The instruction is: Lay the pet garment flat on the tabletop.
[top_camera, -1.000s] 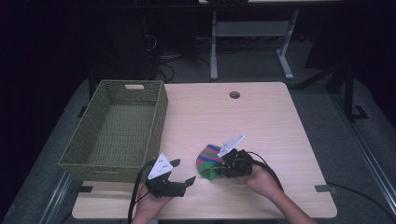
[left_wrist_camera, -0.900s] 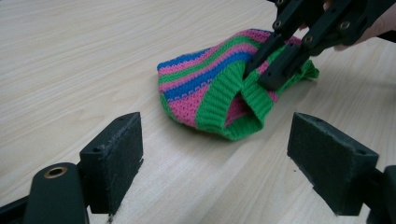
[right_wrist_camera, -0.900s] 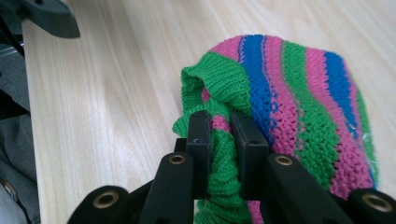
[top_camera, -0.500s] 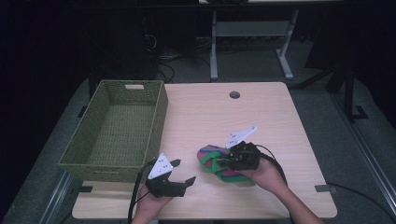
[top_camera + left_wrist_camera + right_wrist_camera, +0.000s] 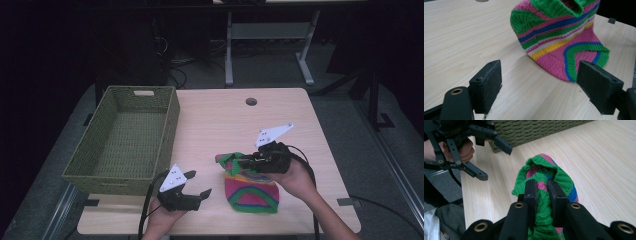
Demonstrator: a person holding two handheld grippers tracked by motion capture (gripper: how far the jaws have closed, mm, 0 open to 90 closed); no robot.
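A striped knitted sock (image 5: 250, 192) in pink, green, blue and yellow lies near the table's front edge. My right gripper (image 5: 241, 161) is shut on its green cuff (image 5: 541, 167) and holds that end raised above the wood, while the toe end rests on the table. My left gripper (image 5: 196, 183) is open to the left of the sock, close to the front edge, with nothing between its jaws. In the left gripper view the sock (image 5: 564, 40) stands just beyond the open pads (image 5: 487, 85). The left gripper (image 5: 491, 157) also shows in the right gripper view.
A green woven basket (image 5: 90, 165) stands empty at the table's left side. A round cable hole (image 5: 251, 101) sits near the far edge. The wooden tabletop (image 5: 280, 125) stretches between basket and right edge. A desk frame and cables lie on the floor behind.
My right gripper has moved right and slightly up with the sock's cuff, stretching the bunched sock out so it lies longer on the table. The left gripper has stayed in place.
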